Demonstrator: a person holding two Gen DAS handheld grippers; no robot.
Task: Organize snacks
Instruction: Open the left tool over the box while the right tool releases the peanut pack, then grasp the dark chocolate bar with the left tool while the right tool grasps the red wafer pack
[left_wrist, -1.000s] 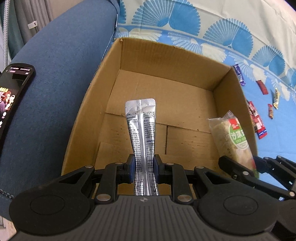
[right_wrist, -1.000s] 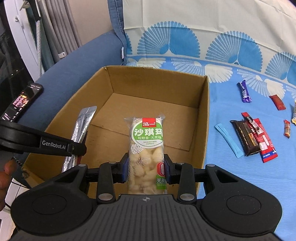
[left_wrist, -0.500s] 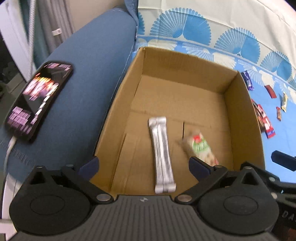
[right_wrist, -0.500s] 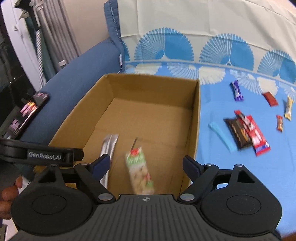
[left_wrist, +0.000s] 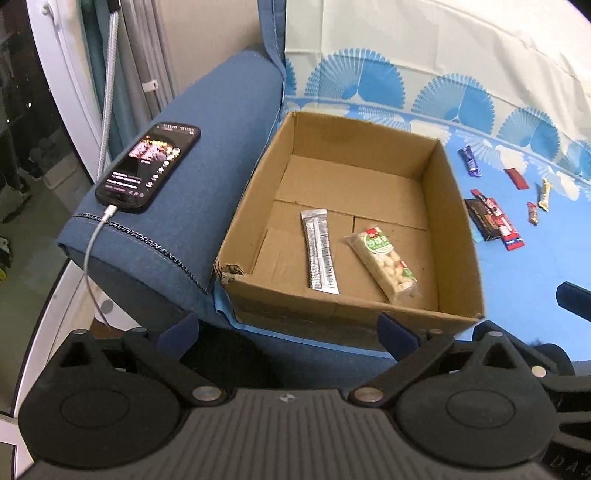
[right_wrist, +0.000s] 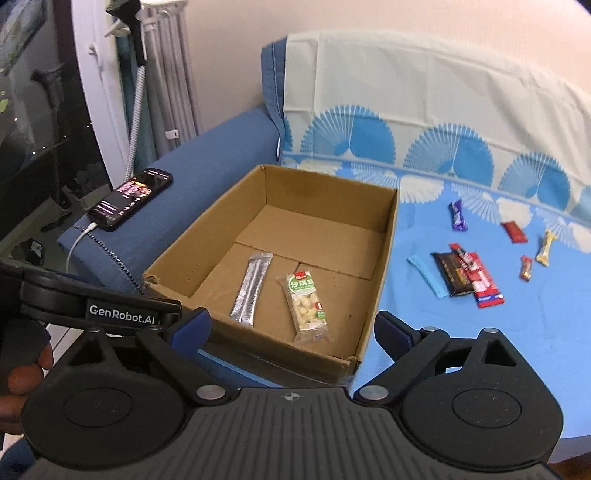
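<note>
Ahead of the left gripper (left_wrist: 288, 334), an open cardboard box (left_wrist: 460, 236) sits on a sofa seat covered by a blue fan-patterned cloth (left_wrist: 554, 266). The left fingers (left_wrist: 179, 328) are spread wide with nothing between them, hanging just short of the box's near wall. Inside the box, beyond the fingers, lie two snacks flat on the floor flaps: a silver stick sachet (left_wrist: 319, 251) towards the left finger's side and a clear green-labelled puffed-rice bar (left_wrist: 382, 256) towards the right finger's side, side by side and close but apart. The rest of the box floor is bare. The right gripper (right_wrist: 291, 328) is also empty, its fingers (right_wrist: 391, 332) far apart and opening; the box's near wall stands between and just past them, with the sachet and the bar beyond it. Off past the right finger, outside the box, loose snacks lie on the cloth: a light blue stick (right_wrist: 424, 275), a dark chocolate pack (right_wrist: 450, 273) overlapped by a red-and-white wrapper (right_wrist: 485, 284), a purple bar (right_wrist: 458, 214), a red packet (right_wrist: 513, 232), a gold wrapper (right_wrist: 546, 247) and a small red-orange piece (right_wrist: 526, 267), its print too small to read. Beyond the left finger, a lit phone (left_wrist: 147, 166) rests on the blue armrest (left_wrist: 221, 110) with a charging cable (left_wrist: 90, 236) plugged in.
</note>
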